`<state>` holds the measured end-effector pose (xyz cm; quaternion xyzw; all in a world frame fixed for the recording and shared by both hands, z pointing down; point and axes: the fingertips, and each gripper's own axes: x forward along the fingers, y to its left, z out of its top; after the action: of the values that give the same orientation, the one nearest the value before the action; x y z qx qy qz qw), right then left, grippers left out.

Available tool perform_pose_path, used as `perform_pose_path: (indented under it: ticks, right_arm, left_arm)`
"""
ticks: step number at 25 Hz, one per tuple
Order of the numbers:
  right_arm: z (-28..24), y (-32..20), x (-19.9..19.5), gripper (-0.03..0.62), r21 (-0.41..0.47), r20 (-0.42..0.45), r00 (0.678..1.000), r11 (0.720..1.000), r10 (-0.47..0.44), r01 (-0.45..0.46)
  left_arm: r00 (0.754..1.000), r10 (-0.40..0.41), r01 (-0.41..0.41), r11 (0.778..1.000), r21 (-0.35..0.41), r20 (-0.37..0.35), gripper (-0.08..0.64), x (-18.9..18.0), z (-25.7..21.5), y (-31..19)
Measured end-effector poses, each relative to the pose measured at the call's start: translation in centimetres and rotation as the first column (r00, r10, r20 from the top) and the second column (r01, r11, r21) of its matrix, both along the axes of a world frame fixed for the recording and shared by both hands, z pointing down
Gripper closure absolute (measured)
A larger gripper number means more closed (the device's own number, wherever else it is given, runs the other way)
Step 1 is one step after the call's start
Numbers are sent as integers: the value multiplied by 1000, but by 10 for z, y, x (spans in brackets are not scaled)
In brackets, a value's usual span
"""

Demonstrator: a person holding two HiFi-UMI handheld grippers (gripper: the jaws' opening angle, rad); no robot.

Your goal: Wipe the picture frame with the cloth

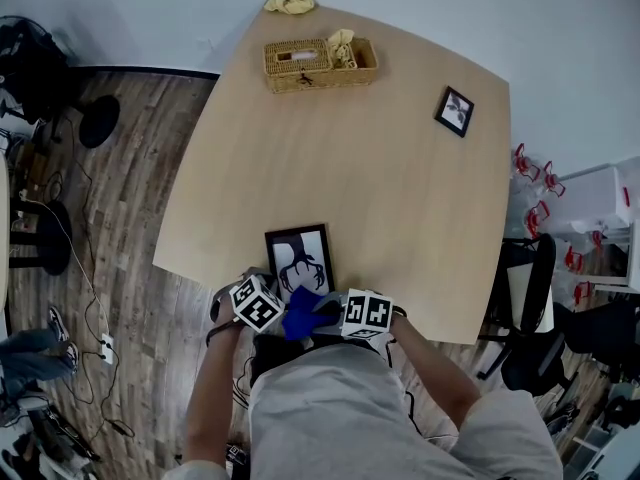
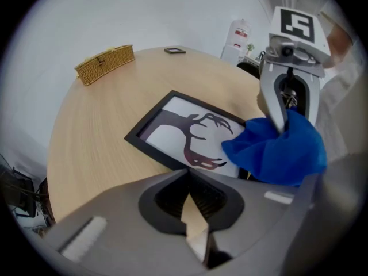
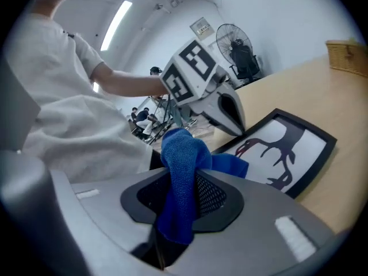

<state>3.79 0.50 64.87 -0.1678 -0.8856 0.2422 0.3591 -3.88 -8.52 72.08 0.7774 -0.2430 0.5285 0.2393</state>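
Lying flat and face up, the picture frame (image 1: 299,258) is noted at the near edge of the wooden table (image 1: 400,208), directly in front of the person. Its long axis is seen to run away from the person toward the far side, tilted slightly, with one short side at the table's near edge. A dark antler-like print is shown on a white ground inside a black border. The blue cloth (image 3: 184,154) is clamped in the right gripper (image 3: 181,197), whose jaws are closed on a bunched fold, and the loose remainder is draped at the frame's near right corner. The left gripper (image 2: 192,211) is held just beside the near left corner with its jaws brought together and nothing between them. Whether it touches the frame cannot be told. The cloth is judged soft, limp and light, so a short grip close to the bunch would be needed for any pressure to be passed to the surface. The frame is judged stiff and light, its face probably smooth and breakable, and sliding on the smooth table top is to be expected under a wipe. It would best be steadied on the black border, not on the face. A wicker basket (image 1: 318,63) and a small frame (image 1: 455,110) are recorded well apart, at the far side.
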Motion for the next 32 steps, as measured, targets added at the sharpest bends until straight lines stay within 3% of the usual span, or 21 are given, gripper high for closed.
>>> perform_pose_path:
  ticks: [4,9,14,25,32]
  right_arm:
    - [38,-50,-12,495,125,-98,984,983,148,-135]
    - [59,-64,-20,486,343,-163,974,935,155,-91]
    - [61,-87,-20,469,475,-155,960,870,232,-133]
    - [58,-187,-36,488,617,-106,912,746,396,-252]
    - [54,-222,-42,492,648,-100,898,714,428,-267]
  left_arm:
    - [1000,8,-8,1000,11,10,506,1,0,0]
    - [1000,-2,2,1000,16,8,506,1,0,1]
    - [1000,-16,16,1000,25,-5,506,0,0,1]
    - [999,-42,42,999,22,-22,506,0,-1,0]
    - [993,-93,96,995,36,-71,506,11,-1,-13]
